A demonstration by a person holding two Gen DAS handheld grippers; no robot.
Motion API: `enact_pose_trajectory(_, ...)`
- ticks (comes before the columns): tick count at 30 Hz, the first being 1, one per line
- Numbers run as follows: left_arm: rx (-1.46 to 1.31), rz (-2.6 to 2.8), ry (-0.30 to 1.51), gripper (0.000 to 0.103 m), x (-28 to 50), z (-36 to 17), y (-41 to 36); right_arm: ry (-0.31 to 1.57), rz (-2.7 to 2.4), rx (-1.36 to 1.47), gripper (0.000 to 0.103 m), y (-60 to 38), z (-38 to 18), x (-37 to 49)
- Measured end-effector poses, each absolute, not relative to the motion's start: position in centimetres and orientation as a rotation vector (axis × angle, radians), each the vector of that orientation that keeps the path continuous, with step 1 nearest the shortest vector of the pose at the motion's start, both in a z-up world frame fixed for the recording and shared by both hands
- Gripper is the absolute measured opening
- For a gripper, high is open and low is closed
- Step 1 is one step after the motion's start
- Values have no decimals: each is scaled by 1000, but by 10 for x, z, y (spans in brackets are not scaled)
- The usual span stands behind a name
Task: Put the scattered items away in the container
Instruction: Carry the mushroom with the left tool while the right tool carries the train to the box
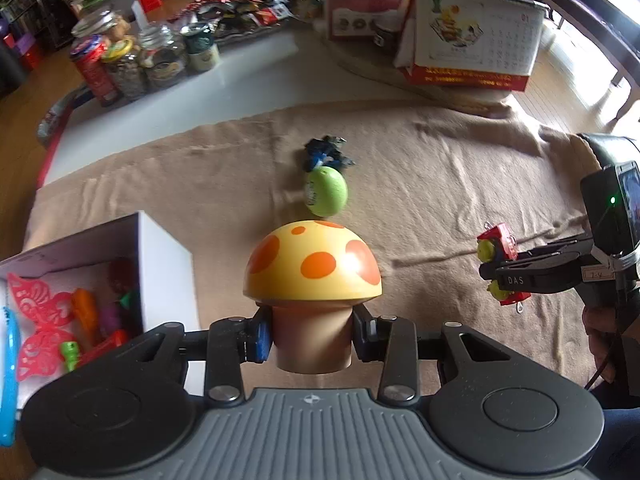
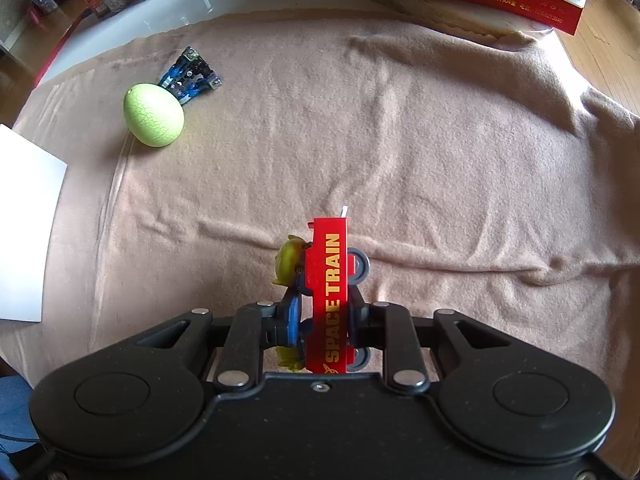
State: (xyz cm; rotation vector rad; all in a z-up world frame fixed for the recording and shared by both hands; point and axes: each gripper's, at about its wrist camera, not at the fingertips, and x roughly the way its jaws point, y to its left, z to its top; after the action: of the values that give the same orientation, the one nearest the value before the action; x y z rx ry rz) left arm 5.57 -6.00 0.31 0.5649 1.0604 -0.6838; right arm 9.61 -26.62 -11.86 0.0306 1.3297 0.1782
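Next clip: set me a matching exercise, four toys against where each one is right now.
Things:
1. mushroom toy
2. red train car
3. green egg
4. pink butterfly

Places:
A. lying on the beige blanket, beside a blue and black toy
B. inside the white box
C. clamped by its stem in the left gripper
D. clamped in the right gripper

Pairs: 1-C, 2-D, 3-A, 4-B
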Motion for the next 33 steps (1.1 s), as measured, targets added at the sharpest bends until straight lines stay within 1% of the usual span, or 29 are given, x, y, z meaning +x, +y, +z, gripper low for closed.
enact_pose_trajectory(5,528,-572,1033,39,78,43,-15,1300,226,30,23,-249,-106,95)
enact_pose_trajectory(10,457,-479,1038,39,101,65,33,1240,312,44,23,-225,-81,92)
enact_pose_trajectory(15,416,-409,1050,39,124,68,74,1191,392,71,23,-191,-50,92)
enact_pose_trajectory(18,408,-391,1059,39,138,67,97,1180,434,41,23,-163,-31,93)
enact_pose_trajectory(28,386,-317,1049,39,180,71,155,1124,591,-120,23,-23,41,98)
enact_pose_trajectory(33,366,-285,1070,39,197,60,175,1132,651,-140,23,39,56,105)
